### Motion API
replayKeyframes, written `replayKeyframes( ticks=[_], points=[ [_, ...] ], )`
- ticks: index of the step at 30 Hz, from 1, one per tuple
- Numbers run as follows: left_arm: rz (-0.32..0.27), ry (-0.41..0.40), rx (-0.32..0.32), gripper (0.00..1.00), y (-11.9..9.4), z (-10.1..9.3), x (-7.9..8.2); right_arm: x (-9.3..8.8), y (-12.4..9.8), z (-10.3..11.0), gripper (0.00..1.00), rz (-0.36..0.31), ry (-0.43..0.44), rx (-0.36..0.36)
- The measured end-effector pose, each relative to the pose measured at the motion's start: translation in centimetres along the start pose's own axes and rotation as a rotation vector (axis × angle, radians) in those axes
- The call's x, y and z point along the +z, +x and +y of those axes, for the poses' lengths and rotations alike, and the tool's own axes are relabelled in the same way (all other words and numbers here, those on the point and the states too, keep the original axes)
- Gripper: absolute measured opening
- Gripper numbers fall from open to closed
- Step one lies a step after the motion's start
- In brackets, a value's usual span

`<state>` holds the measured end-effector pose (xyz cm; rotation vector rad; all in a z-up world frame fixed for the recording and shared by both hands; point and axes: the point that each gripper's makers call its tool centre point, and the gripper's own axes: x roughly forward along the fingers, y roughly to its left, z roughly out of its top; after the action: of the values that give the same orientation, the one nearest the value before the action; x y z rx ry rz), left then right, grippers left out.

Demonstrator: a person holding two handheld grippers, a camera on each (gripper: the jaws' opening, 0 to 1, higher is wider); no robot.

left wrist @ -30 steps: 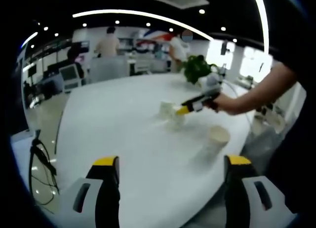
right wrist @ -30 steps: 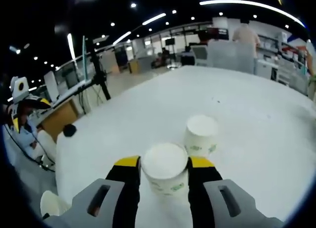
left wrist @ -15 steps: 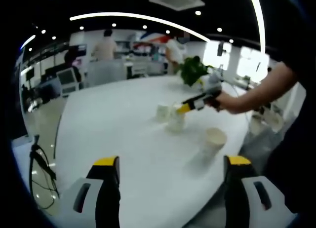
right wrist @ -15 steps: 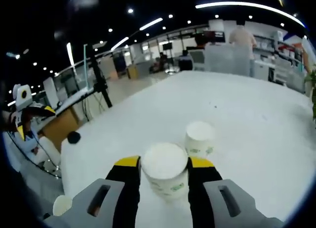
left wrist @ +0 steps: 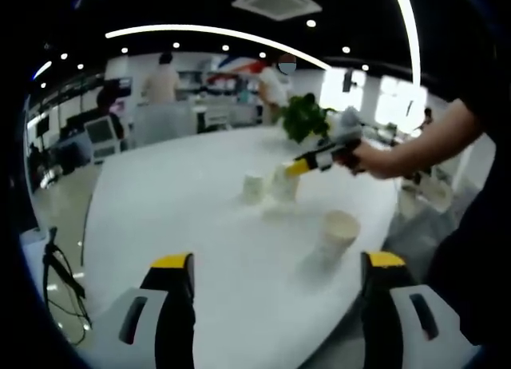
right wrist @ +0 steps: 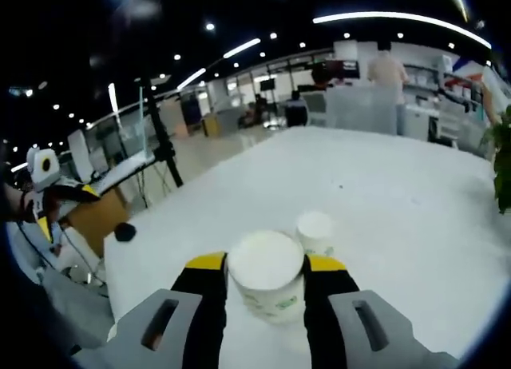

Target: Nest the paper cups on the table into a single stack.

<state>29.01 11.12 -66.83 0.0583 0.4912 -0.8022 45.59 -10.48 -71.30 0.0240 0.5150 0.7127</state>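
Right gripper: jaws clamped on upside-down white paper cup, lifted off white round table. Second inverted white paper cup stands on table, at 1 o'clock just past held one. Left gripper: jaws spread wide, nothing between. Upright white paper cup near table edge at 1 o'clock in left gripper view. Green potted plant at far edge.
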Motion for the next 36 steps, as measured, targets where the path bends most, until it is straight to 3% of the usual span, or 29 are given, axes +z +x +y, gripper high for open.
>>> replayKeyframes(
  ticks=[22,27,36],
  points=[
    [-0.007,0.012,-0.04,0.84,1.4,-0.7,-0.2,4.5,-5.3,2.9,0.33,-0.129,0.038,0.028],
    [-0.008,0.012,-0.041,0.84,1.4,-0.7,-0.2,5.7,-6.7,3.8,0.33,-0.169,0.083,0.044],
    [-0.019,0.011,-0.057,0.84,1.5,-1.2,0.3,5.7,-8.3,4.4,0.33,-0.187,0.11,0.055]
  ],
)
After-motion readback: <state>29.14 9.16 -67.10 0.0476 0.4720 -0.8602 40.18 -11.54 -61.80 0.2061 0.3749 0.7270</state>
